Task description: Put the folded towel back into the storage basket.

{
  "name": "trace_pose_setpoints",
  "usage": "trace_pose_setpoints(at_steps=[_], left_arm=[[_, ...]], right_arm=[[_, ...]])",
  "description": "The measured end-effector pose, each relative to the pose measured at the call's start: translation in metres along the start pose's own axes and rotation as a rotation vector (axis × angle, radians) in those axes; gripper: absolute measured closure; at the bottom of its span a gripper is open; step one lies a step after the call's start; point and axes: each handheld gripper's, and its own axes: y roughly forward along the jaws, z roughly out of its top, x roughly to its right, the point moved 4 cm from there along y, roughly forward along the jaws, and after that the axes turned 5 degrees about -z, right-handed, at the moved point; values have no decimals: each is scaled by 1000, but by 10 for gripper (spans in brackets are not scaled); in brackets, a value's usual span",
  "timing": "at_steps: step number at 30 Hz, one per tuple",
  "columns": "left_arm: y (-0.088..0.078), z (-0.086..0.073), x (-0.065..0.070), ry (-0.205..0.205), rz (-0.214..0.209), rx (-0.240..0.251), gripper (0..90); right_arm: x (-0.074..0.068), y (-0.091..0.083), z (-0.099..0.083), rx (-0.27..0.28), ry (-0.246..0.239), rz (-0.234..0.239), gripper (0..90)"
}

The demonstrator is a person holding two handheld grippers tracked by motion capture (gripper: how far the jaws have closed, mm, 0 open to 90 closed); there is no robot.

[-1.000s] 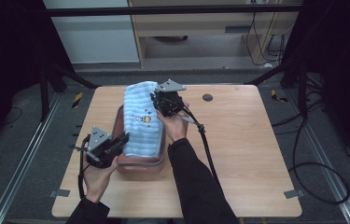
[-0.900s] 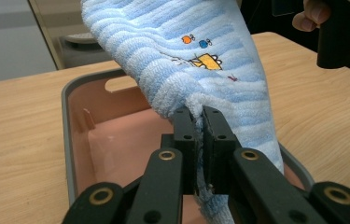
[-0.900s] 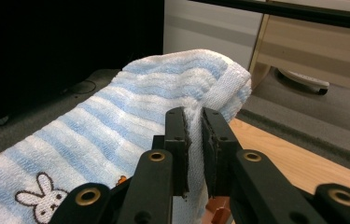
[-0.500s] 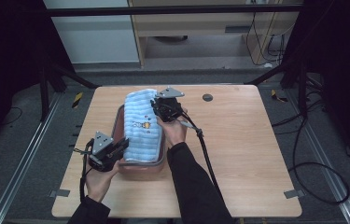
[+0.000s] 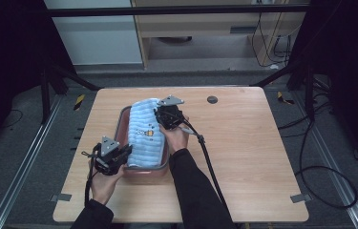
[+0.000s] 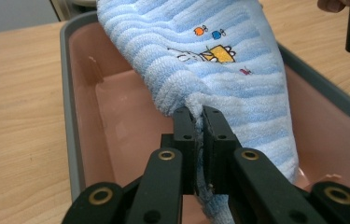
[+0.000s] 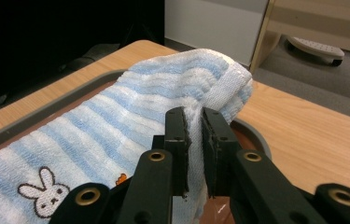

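Blue striped towel [image 5: 147, 136] stretched lengthwise over the pink tray [image 5: 122, 119], which sits on the wooden table [image 5: 248, 143], left of centre. Left gripper [image 6: 199, 122]: fingers nearly closed, pinching a fold at the towel's near end, towel bunched between the pads. Right gripper [image 7: 194, 122]: same state, fingers clamped on a fold at the far end, near the tray's far rim. In the high view the left gripper [image 5: 128, 151] is at the tray's near-left corner, the right gripper [image 5: 160, 116] over its far-right side. Towel hangs above the tray floor on the left gripper's side. Embroidered bunny [image 7: 46, 192] and small motifs face up mid-towel. Cable [image 5: 210, 162] trails from the right gripper across the table.
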Motion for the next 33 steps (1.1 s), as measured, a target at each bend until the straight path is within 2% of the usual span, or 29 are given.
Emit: trace_pose_setpoints(at_steps=[12, 22, 26, 29, 33], left_arm=[[8, -6, -1, -7, 6, -31, 846], [11, -10, -3, -11, 18, -63, 841], [11, -11, -2, -20, 22, -72, 834], [11, -11, -3, -24, 29, -70, 779], [7, -8, -7, -29, 45, -48, 718]], right_arm=[[-1, 10, -12, -34, -8, -2, 813], [-1, 18, -22, -100, -8, 8, 796], [-3, 22, -25, -132, -23, 15, 766], [-3, 23, -26, -134, -34, 14, 706], [0, 16, -21, -102, -37, 15, 663]])
